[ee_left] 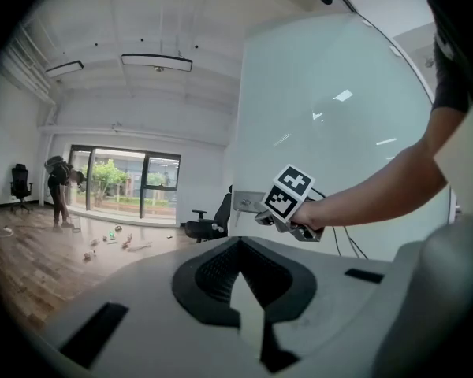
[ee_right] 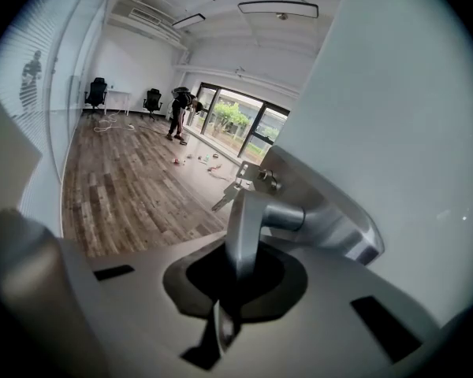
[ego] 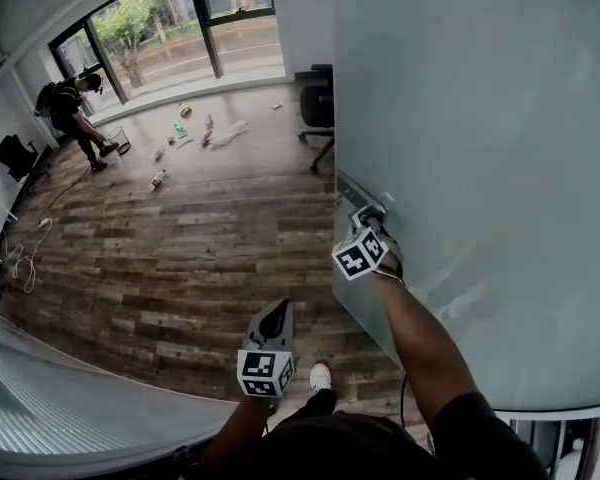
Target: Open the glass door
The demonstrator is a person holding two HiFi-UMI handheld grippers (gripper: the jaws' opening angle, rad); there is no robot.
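Frosted glass door [ego: 480, 168] stands upright on the right, handle edge toward the wood floor [ego: 180, 258]. Lever handle [ee_right: 244, 227] runs lengthwise from its hub on the metal plate [ee_right: 331, 219] down into the right gripper [ee_right: 238, 270], whose jaws are clamped on it. Left gripper [ego: 276, 316] sits low, apart from the door, jaws together, empty.

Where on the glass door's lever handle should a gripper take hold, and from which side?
Grip the lever handle on its straight free length, away from the round stem at the door plate. Come from its free end, alongside the glass door, jaws on its flat faces, as the right gripper does.
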